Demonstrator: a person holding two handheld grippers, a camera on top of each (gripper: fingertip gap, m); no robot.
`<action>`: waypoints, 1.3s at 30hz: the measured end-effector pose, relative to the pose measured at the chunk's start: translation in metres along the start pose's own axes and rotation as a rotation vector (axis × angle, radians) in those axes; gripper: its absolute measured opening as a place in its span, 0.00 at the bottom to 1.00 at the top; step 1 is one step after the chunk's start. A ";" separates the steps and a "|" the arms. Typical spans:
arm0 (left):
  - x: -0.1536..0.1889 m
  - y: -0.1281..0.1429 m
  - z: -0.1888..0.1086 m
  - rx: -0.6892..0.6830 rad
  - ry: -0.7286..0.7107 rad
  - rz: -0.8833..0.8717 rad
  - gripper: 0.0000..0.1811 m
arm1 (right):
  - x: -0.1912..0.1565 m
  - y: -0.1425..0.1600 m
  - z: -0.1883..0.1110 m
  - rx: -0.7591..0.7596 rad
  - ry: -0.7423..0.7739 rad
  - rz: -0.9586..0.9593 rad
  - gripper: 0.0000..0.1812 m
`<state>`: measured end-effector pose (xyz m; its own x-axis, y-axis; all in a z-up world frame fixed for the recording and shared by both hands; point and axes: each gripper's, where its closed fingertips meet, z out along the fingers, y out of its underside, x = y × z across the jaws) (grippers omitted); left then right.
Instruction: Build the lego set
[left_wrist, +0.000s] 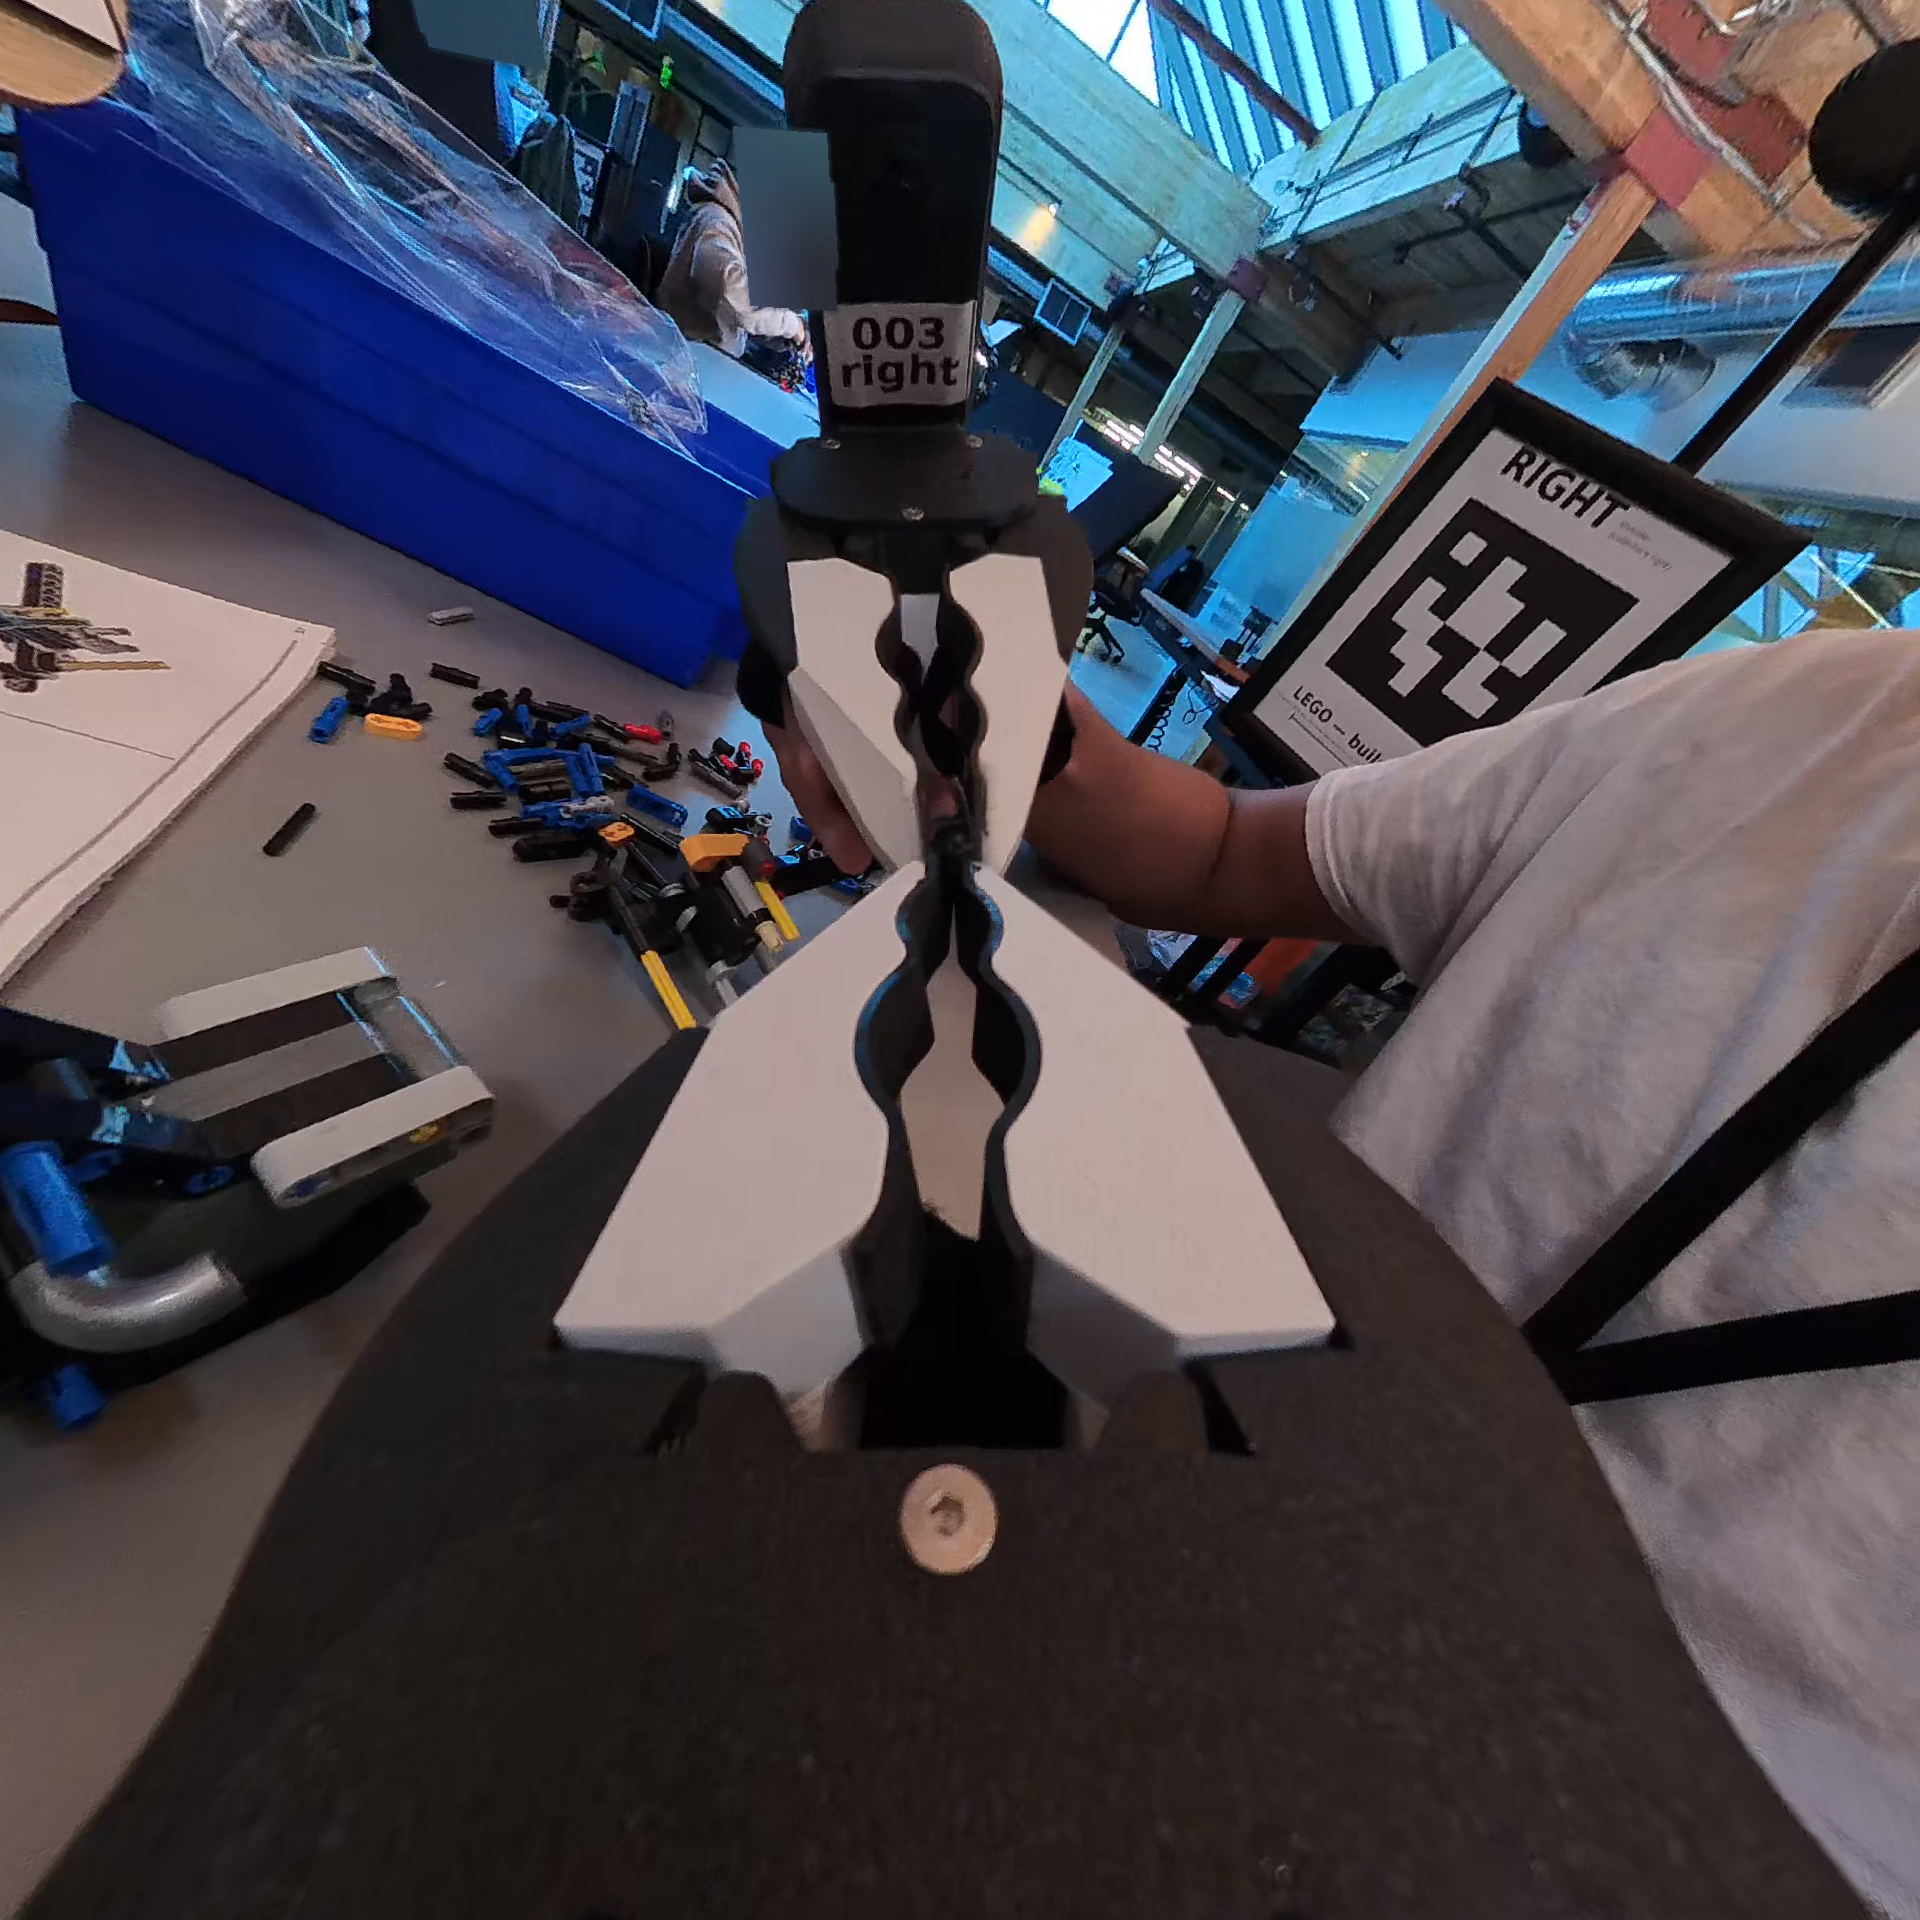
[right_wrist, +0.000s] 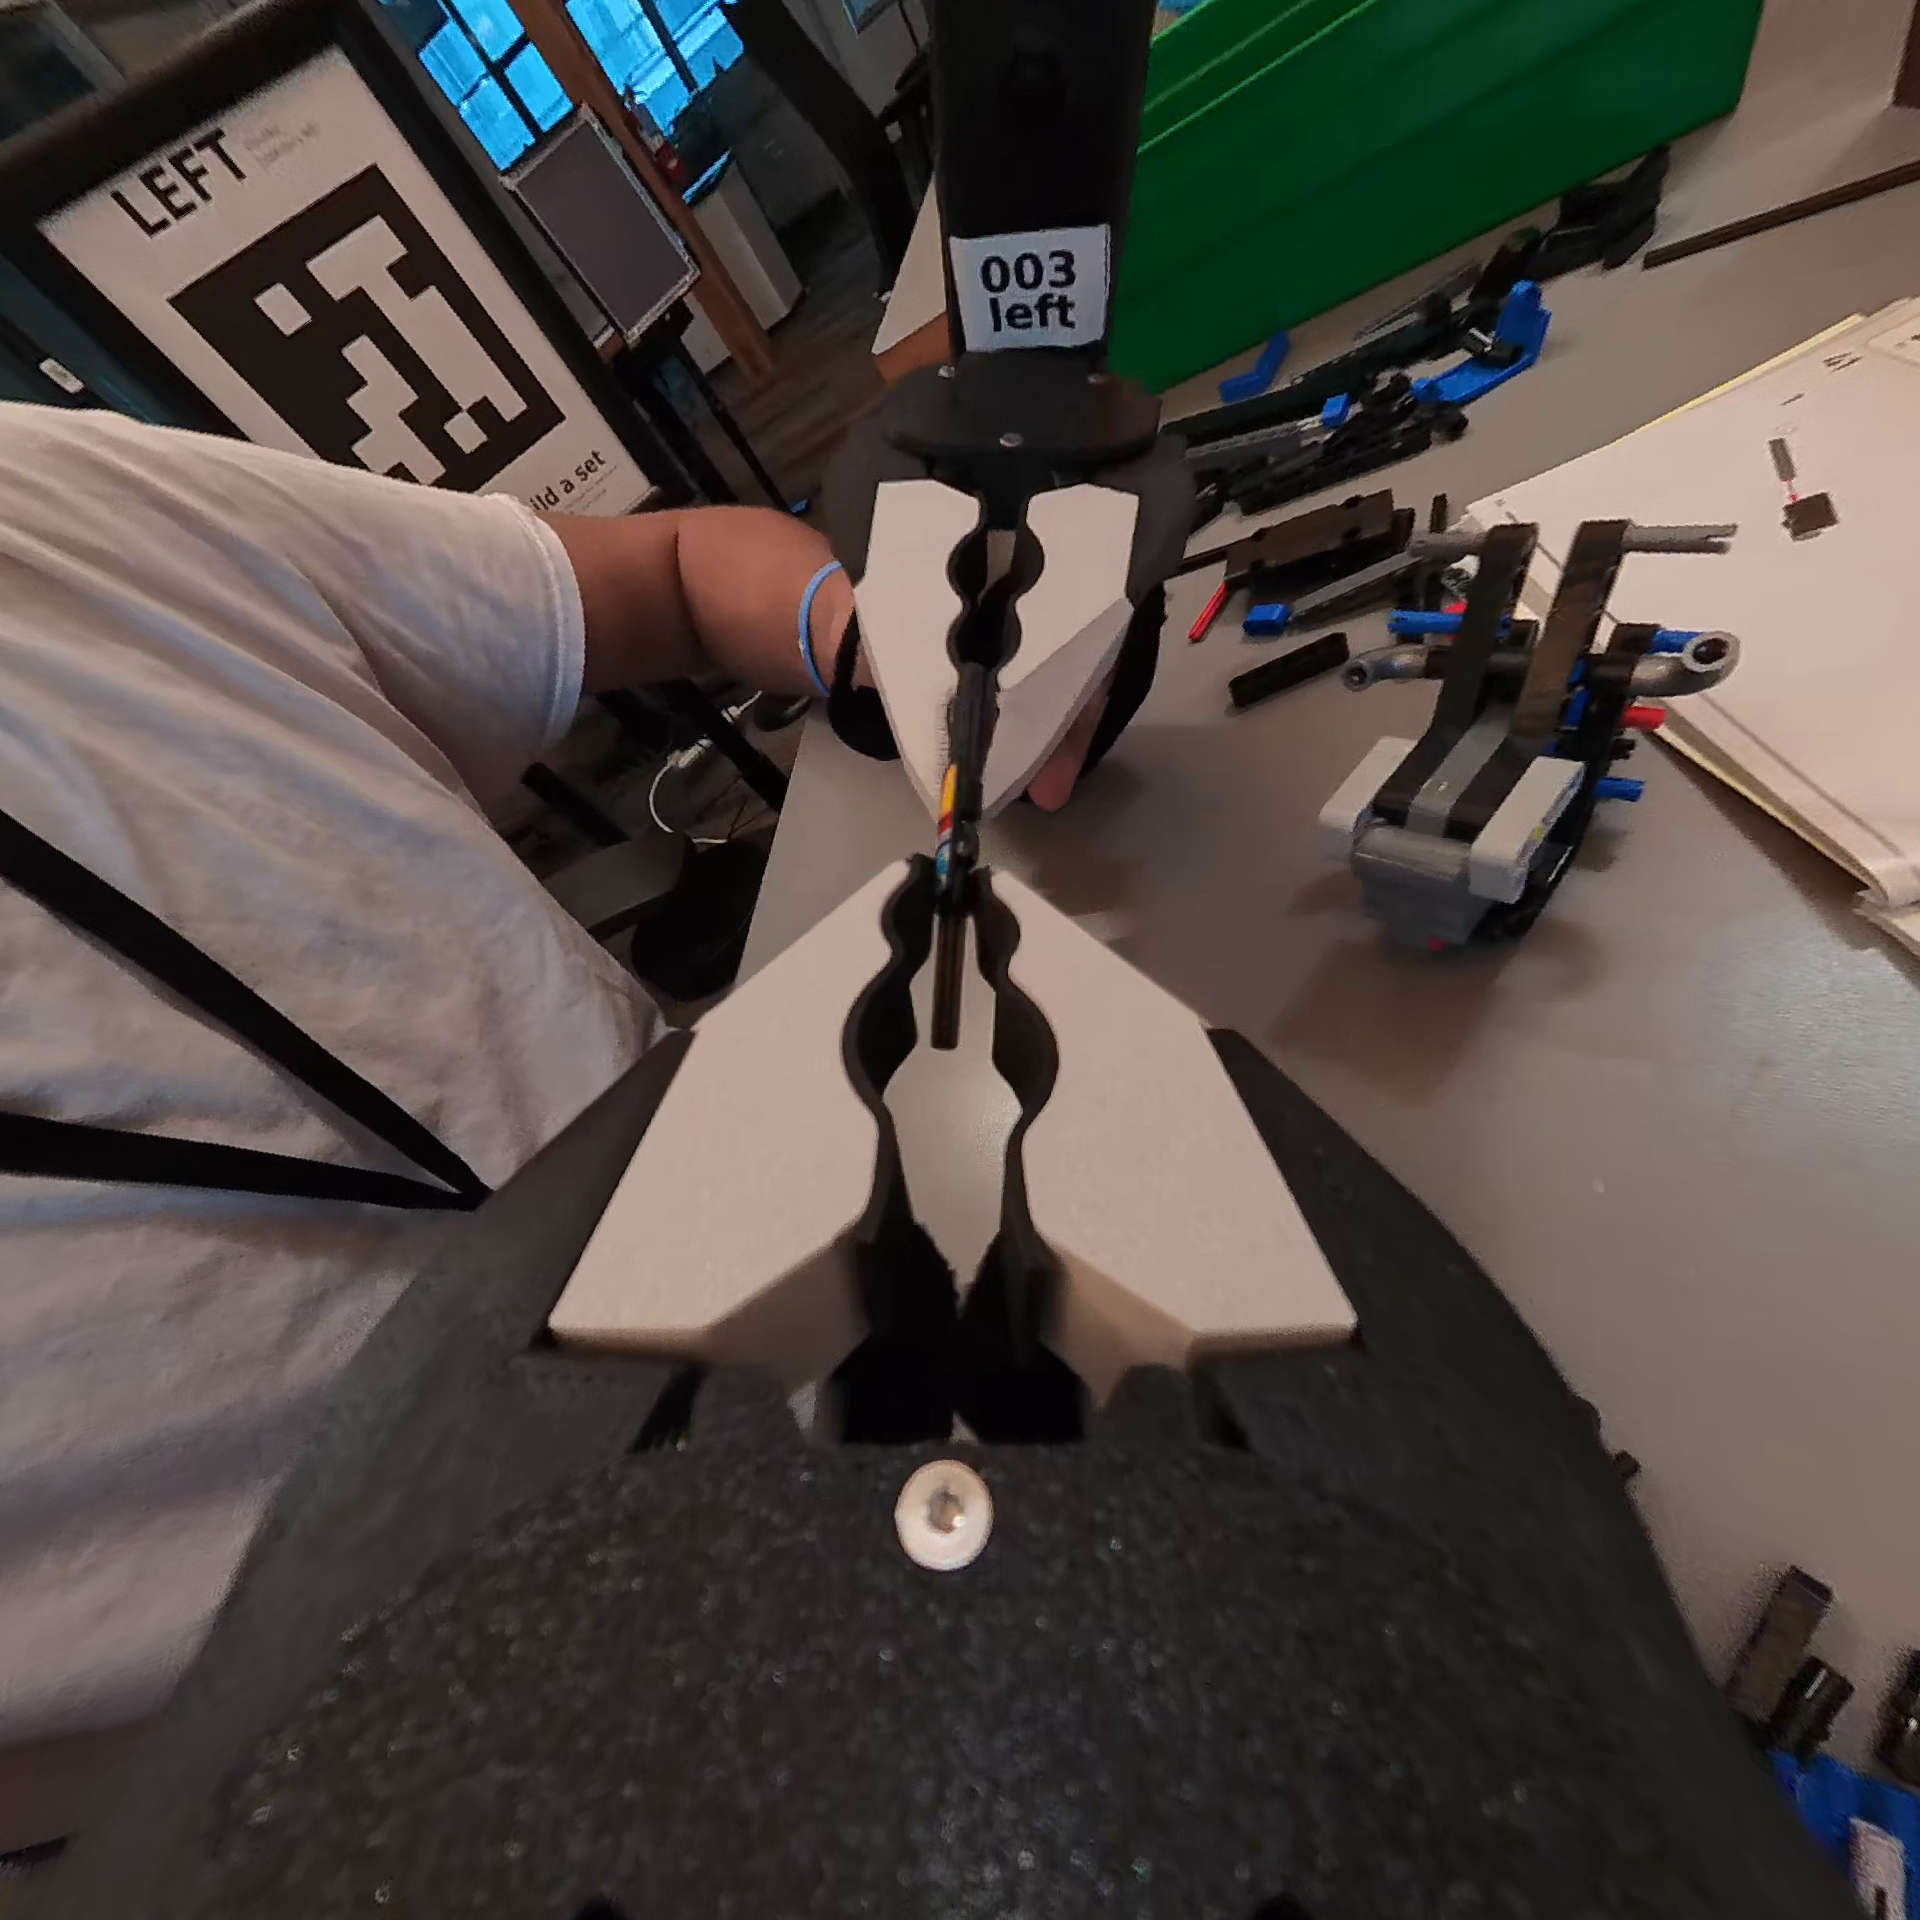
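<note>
The two grippers meet tip to tip at frame centre above the grey table (right_wrist: 1299, 1039). The right gripper (right_wrist: 951, 883) is clamped on a thin black rod (right_wrist: 945, 977); the left gripper (left_wrist: 951, 883) pinches its far end. The half-built model (right_wrist: 1475, 810) sits right, loose pieces (left_wrist: 582, 769) left.

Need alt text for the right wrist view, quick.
Right gripper and left gripper meet tip to tip, both shut on a thin black rod above the grey table. A half-built model and booklet lie to the right.
</note>
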<state>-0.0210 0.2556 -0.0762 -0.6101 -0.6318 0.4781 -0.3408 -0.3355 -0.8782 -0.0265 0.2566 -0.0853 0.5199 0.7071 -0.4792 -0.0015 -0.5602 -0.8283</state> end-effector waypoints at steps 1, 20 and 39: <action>0.000 0.001 0.001 -0.009 -0.001 0.004 0.00 | 0.001 0.002 0.001 -0.015 0.009 -0.006 0.03; 0.000 -0.008 -0.006 0.033 0.033 -0.066 0.03 | 0.001 -0.001 -0.011 -0.044 0.088 -0.107 0.10; 0.002 -0.012 -0.009 0.077 0.091 -0.145 0.03 | -0.005 -0.018 -0.010 0.093 0.053 -0.086 0.06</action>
<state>-0.0245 0.2641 -0.0644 -0.6219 -0.5079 0.5960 -0.3767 -0.4733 -0.7963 -0.0208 0.2589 -0.0650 0.5661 0.7258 -0.3908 -0.0324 -0.4541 -0.8904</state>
